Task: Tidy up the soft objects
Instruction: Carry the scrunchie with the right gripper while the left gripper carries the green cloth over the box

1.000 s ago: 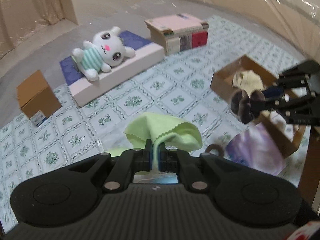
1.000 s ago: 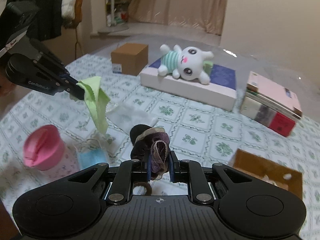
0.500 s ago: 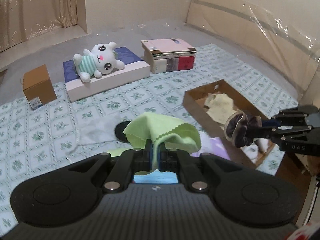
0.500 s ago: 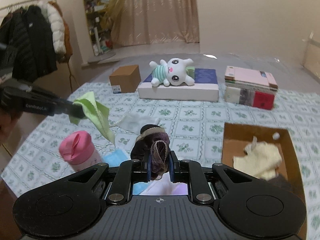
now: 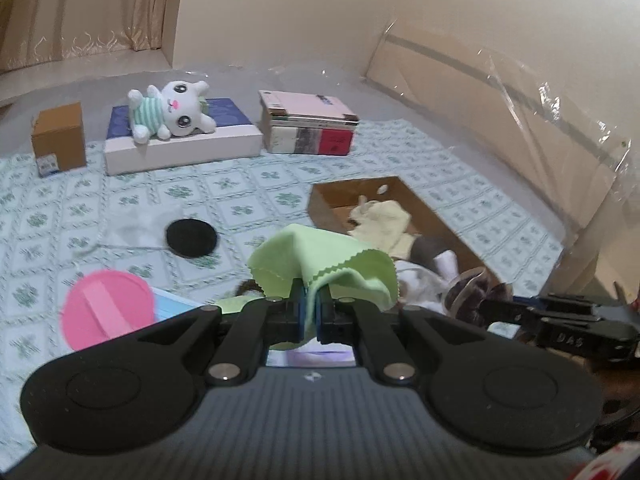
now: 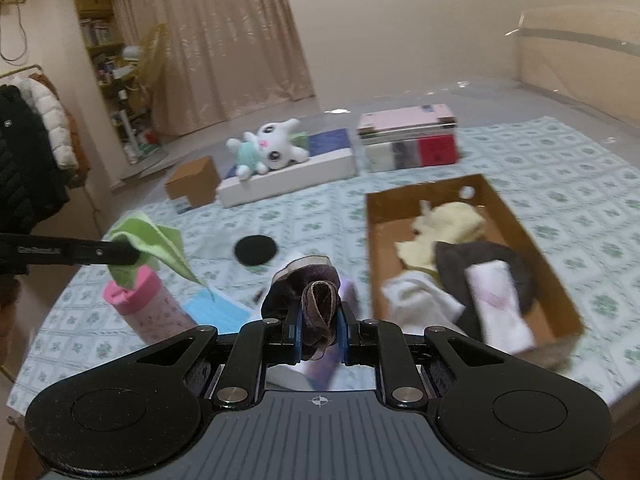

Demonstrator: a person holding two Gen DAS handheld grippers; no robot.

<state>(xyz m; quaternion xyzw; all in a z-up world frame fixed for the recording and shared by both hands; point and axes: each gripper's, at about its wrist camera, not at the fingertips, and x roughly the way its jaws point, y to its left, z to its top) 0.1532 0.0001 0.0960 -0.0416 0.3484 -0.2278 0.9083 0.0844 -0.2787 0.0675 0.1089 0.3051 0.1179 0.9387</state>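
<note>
My left gripper (image 5: 310,312) is shut on a light green cloth (image 5: 320,262) and holds it in the air; it also shows in the right wrist view (image 6: 148,246) above a pink-lidded bottle (image 6: 148,308). My right gripper (image 6: 318,330) is shut on a dark brown scrunchie (image 6: 310,294), held above the table left of the open cardboard box (image 6: 372,216). The box holds a cream cloth (image 6: 448,226), a dark cloth (image 6: 476,258) and white cloths (image 6: 416,300). The scrunchie shows at the right of the left wrist view (image 5: 468,290).
A white plush bunny (image 6: 272,150) lies on a flat white box (image 6: 288,176). A stack of books (image 6: 408,136), a small brown box (image 6: 192,178), a black disc (image 6: 256,250), a blue face mask (image 6: 216,310) and a purple item (image 6: 328,364) are on the patterned tablecloth.
Both grippers have lifted and pulled back, each keeping its cloth item. The cardboard box and its contents have come fully into the right wrist view.
</note>
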